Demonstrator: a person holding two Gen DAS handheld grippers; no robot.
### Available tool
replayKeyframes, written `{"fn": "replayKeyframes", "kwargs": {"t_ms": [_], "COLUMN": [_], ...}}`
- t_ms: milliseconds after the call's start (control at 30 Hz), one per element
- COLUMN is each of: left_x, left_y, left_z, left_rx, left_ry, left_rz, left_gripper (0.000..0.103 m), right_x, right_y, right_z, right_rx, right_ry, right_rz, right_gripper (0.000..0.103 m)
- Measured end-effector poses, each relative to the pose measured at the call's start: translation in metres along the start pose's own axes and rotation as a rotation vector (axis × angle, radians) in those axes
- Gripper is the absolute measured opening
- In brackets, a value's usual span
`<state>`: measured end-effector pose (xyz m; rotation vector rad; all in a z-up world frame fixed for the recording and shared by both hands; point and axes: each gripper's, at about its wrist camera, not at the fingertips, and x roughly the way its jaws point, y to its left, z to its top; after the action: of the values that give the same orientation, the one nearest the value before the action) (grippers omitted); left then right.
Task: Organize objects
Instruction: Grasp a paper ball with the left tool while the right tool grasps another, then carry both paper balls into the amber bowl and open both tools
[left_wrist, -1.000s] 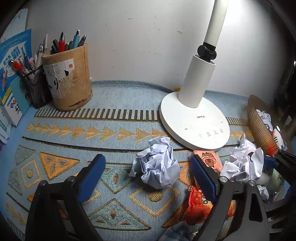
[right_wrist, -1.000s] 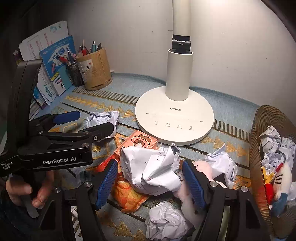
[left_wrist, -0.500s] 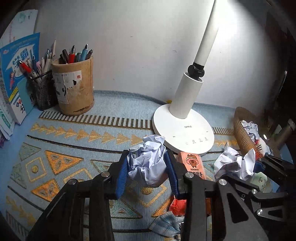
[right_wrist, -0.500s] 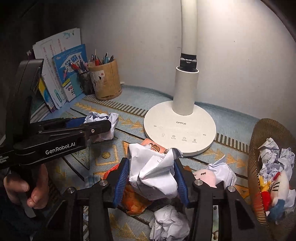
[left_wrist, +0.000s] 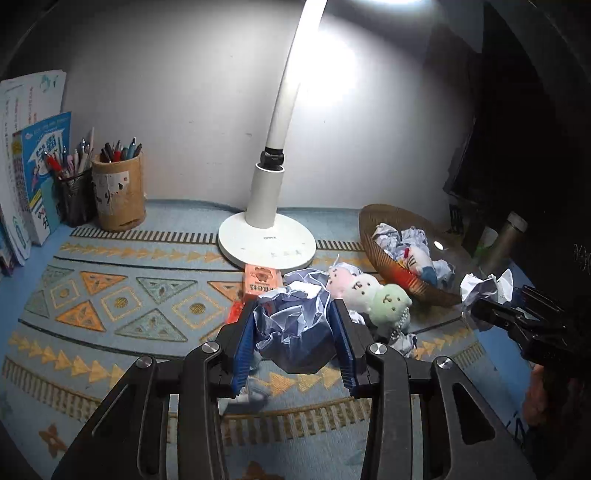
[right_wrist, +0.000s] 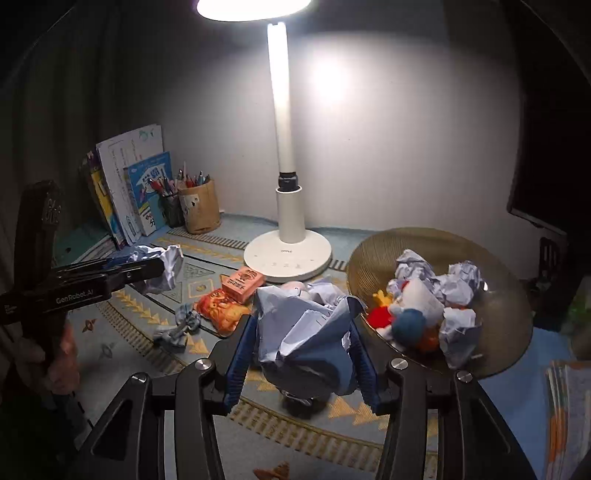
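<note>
Two paper balls are in hand, one in each claw. The right ball sits at lower centre of the right wrist view, pinched between the blue pads of the right claw, whose jaws have just eased a little wider yet still press the paper on both sides. It hangs above the mat, clear of it. The left ball fills the lower centre of the left wrist view, squeezed in the left claw, jaws narrow and closed on it, also off the mat.

What matters for the drop, as I judge it, is where the basket lies. In the right wrist view its rim starts just right of the right ball and runs up to the right edge of the frame, already holding crumpled paper and small toys. So the right claw is much the nearer; a short move up and right should bring its ball over the rim. In the left wrist view the basket sits at centre right, well apart from the left ball, with the plush toys lying between, so the left hand must cross over them.

The lamp stands behind, at centre frame.
</note>
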<state>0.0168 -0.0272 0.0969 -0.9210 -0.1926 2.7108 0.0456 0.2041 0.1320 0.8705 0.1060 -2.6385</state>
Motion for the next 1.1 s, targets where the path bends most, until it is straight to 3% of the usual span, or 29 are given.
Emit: {"fn": "replayKeyframes", "kwargs": {"t_ms": [133, 300, 533, 700, 800, 867, 900, 933, 1100], "left_x": [0.031, 0.044, 0.045, 0.049, 0.05, 0.05, 0.05, 0.049, 0.032], "left_y": [-0.019, -0.031, -0.032, -0.037, -0.041, -0.043, -0.043, -0.044, -0.062], "left_z": [-0.029, -0.046, -0.048, -0.049, -0.05, -0.05, -0.05, -0.049, -0.03], "left_rx": [-0.01, -0.019, -0.019, 0.006, 0.026, 0.035, 0.04, 0.04, 0.043], "left_ry": [0.088, 0.126, 0.135, 0.146, 0.149, 0.151, 0.152, 0.152, 0.126], "left_rz": [0.006, 0.009, 0.02, 0.024, 0.033, 0.039, 0.039, 0.038, -0.032], "left_gripper": [0.036, 0.036, 0.036, 0.036, 0.036, 0.036, 0.036, 0.036, 0.036], "right_x": [0.017, 0.026, 0.002, 0.007, 0.014, 0.014, 0.015, 0.016, 0.003], "right_y": [-0.054, -0.066, -0.077, -0.087, -0.085, -0.082, -0.082, -0.082, -0.079], "right_z": [-0.051, -0.074, -0.092, -0.099, -0.101, -0.099, -0.098, -0.098, -0.09], "right_rx": [0.163, 0.152, 0.159, 0.248, 0.257, 0.246, 0.25, 0.258, 0.27], "right_ry": [0.104, 0.164, 0.169, 0.209, 0.242, 0.232, 0.229, 0.23, 0.187], "right_rz": [-0.015, -0.017, -0.026, 0.032, 0.025, 0.038, 0.067, 0.082, 0.102], "right_gripper": [0.049, 0.05, 0.083, 0.084, 0.083, 0.07, 0.057, 0.053, 0.049]}}
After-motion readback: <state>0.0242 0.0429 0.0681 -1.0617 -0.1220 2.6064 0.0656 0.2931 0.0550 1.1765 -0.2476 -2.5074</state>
